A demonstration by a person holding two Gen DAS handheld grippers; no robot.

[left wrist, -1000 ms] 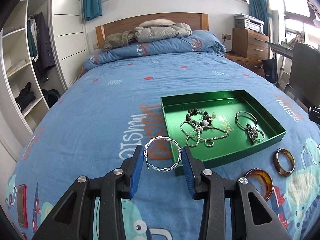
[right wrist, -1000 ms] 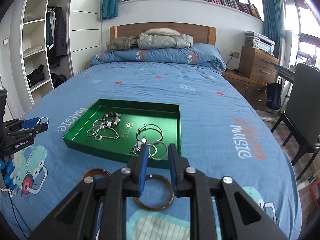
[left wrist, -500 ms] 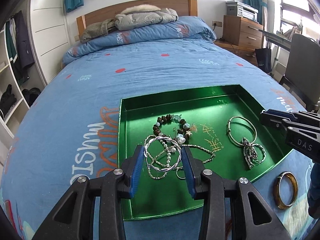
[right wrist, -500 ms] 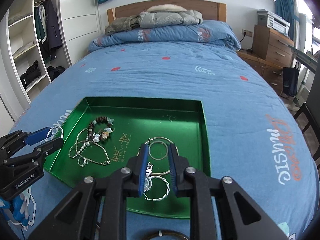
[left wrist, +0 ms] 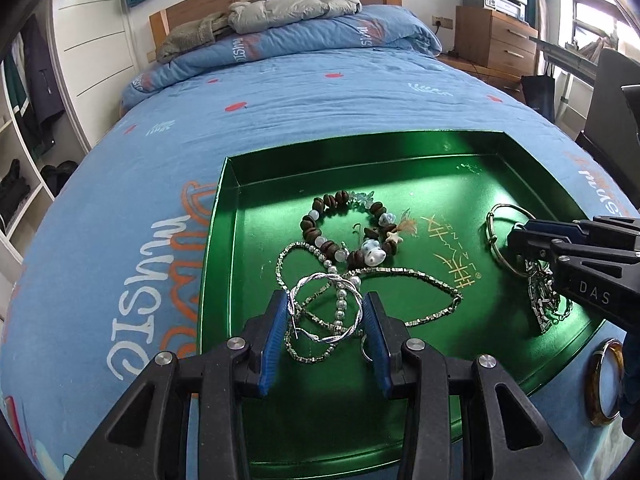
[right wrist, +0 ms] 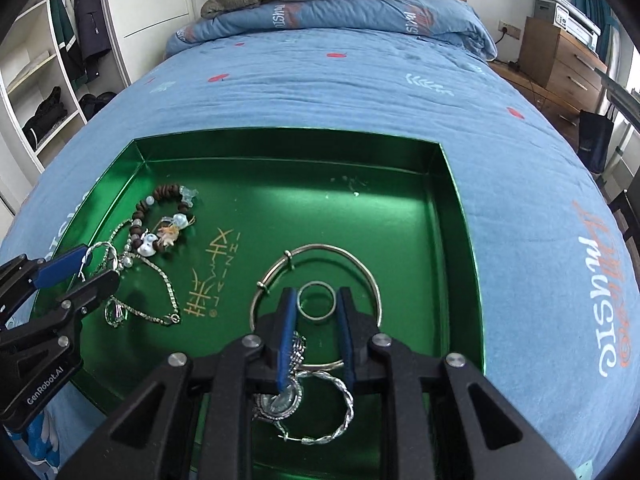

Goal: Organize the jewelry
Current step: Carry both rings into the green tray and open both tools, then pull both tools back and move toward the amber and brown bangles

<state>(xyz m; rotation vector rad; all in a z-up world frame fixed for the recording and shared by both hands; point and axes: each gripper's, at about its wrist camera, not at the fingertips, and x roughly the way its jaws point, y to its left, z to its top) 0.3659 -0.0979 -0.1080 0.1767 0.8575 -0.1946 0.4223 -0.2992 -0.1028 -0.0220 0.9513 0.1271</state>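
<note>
A green tray (left wrist: 224, 216) lies on the blue bedspread and also shows in the right wrist view (right wrist: 456, 184). My left gripper (left wrist: 325, 312) is shut on a twisted silver hoop (left wrist: 320, 280), held over the tray's near left part above a beaded bracelet (left wrist: 344, 224) and silver chains (left wrist: 420, 276). My right gripper (right wrist: 317, 304) is shut on a small silver ring (right wrist: 317, 286), held over a large thin silver bangle (right wrist: 360, 264) in the tray's right part. A watch (right wrist: 280, 400) and another twisted hoop (right wrist: 340, 412) lie under it.
An amber bangle (left wrist: 604, 384) lies on the bedspread just outside the tray's near right corner. Pillows and a grey jacket (left wrist: 280, 8) sit at the headboard. A wooden nightstand (left wrist: 496, 40) stands right of the bed, open shelves (right wrist: 40, 92) to the left.
Both grippers have moved forward and lower over the tray. The left carries the twisted hoop from the bedspread to above the chains; the right now has the small ring between its fingers.
</note>
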